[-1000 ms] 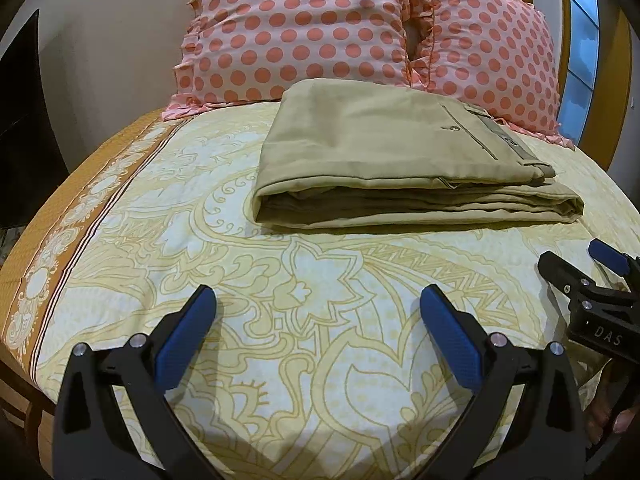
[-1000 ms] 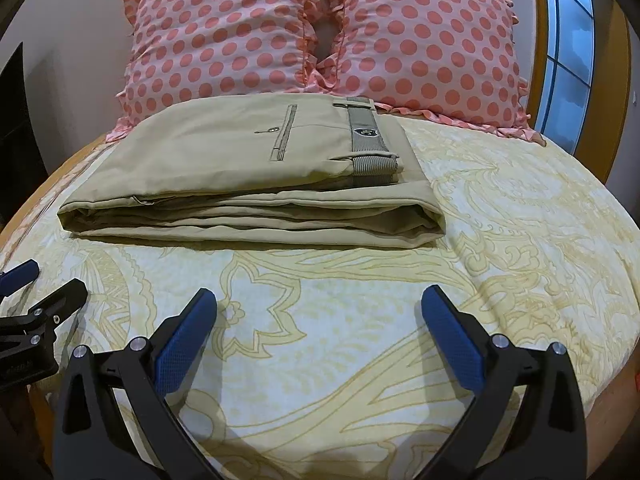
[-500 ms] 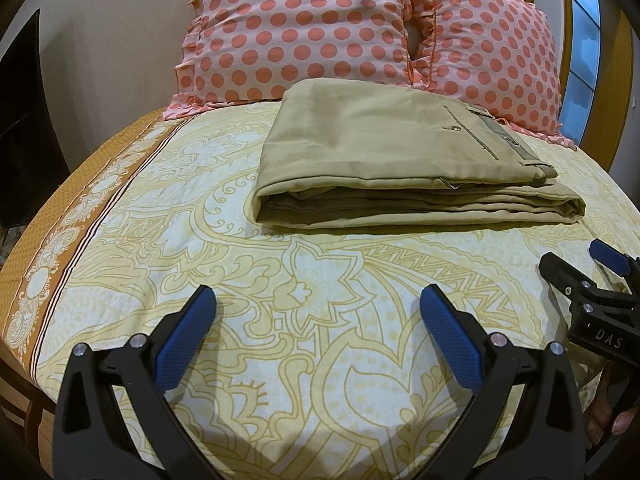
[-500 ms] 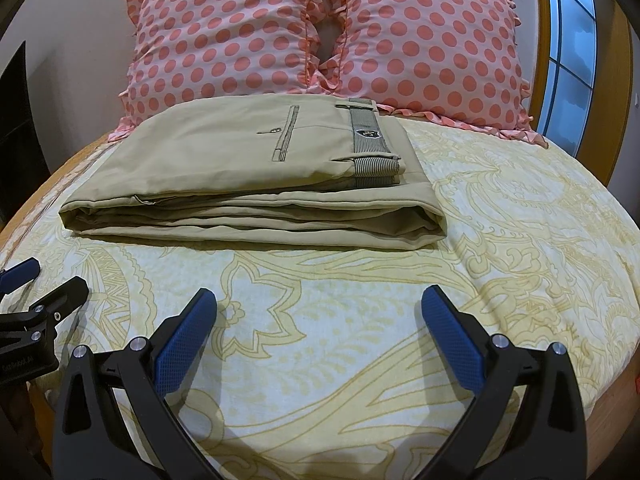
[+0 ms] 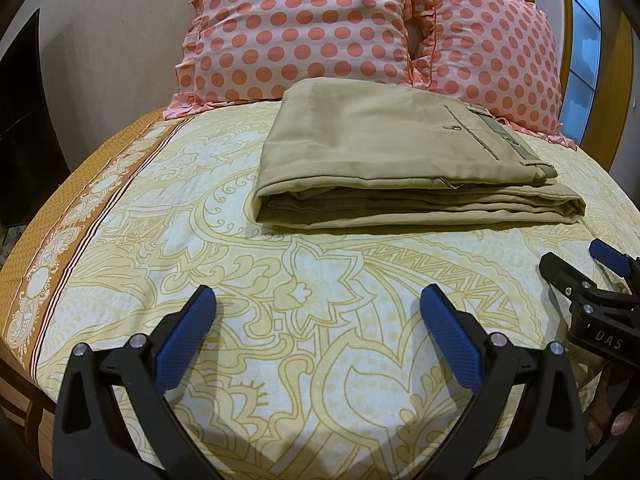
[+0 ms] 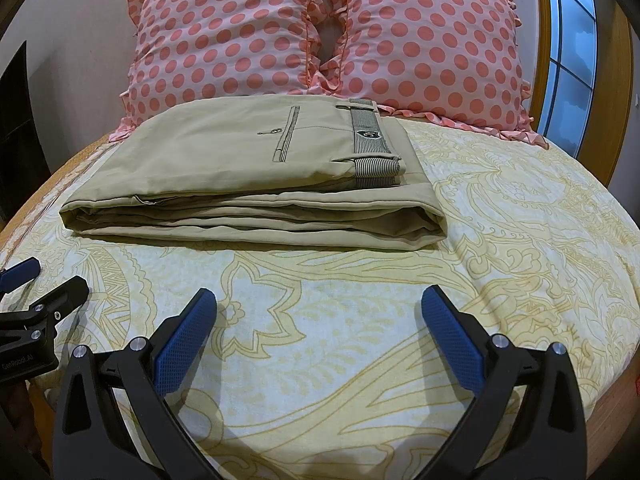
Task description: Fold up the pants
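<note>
The folded pants [image 5: 384, 168] [image 6: 256, 184] lie on the bedsheet [image 5: 320, 280], in front of two pillows [image 5: 304, 28]. Both grippers sit nearer, the right gripper [image 6: 318, 320] right of the left gripper [image 5: 318, 320].

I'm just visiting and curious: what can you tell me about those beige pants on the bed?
The pants are khaki woven cloth, folded into a flat stack of several layers. On top show a buttoned welt pocket and a striped waistband lining with a small badge. They lie on the yellow patterned bedspread, just before two polka-dot pillows. Neither gripper touches them.
</note>
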